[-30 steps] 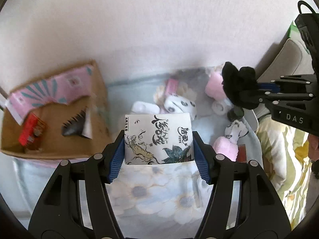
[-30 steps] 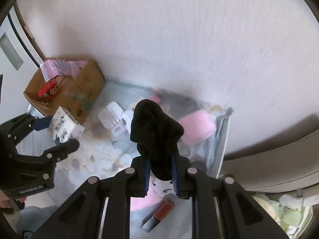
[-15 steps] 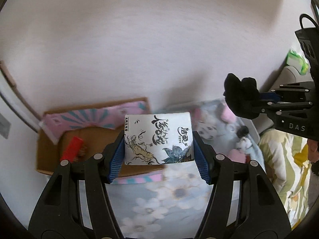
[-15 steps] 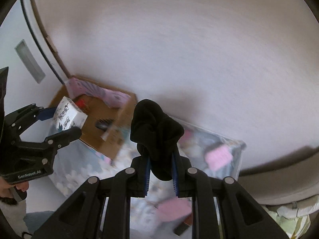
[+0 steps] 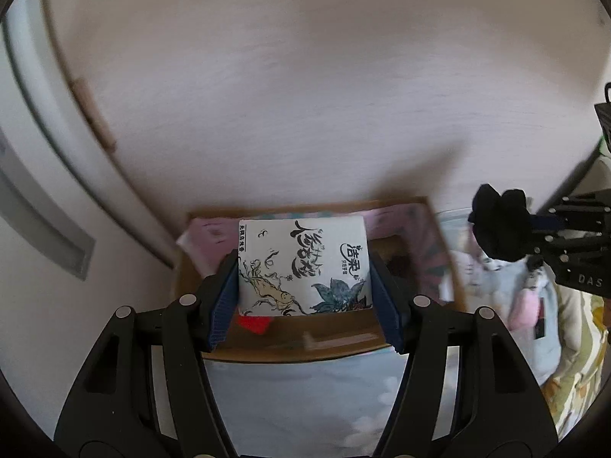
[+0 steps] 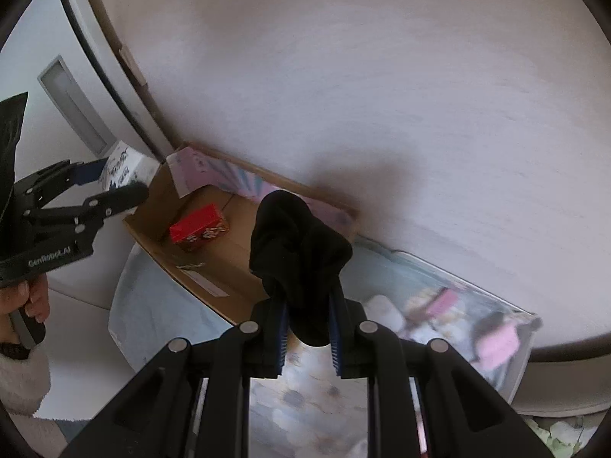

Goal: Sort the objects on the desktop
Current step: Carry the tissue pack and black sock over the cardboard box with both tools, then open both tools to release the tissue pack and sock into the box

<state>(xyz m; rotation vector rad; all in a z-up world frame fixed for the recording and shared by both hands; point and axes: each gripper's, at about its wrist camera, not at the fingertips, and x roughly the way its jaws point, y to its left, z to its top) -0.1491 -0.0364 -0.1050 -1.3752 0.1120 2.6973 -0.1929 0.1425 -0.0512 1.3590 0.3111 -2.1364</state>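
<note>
Between the blue ribbed pads of the left gripper [image 5: 305, 290] sits a soft white tissue pack [image 5: 304, 265], printed with black brush lettering and a blue leaf, squeezed squarely on both short sides. It hangs above the open cardboard box [image 5: 317, 345], a shallow brown carton whose pink fan-patterned flap [image 5: 414, 221] stands against the pale, faintly grained wall [image 5: 305, 95]. On the box floor lies a glossy red packet [image 6: 198, 224], rectangular with a printed side. The right gripper [image 6: 307, 324] is clenched on a bunched black cloth [image 6: 298, 255], a matte, lumpy wad bulging above narrow jaws, over the box's near right corner. The box rests at the bench's far left corner on a light blue flower-print cover [image 5: 305, 400]. Blurred pink and white soft things [image 6: 496, 337] crowd the far right corner. A hand [image 6: 28, 297] with a fuzzy white cuff grips the left handle.
</note>
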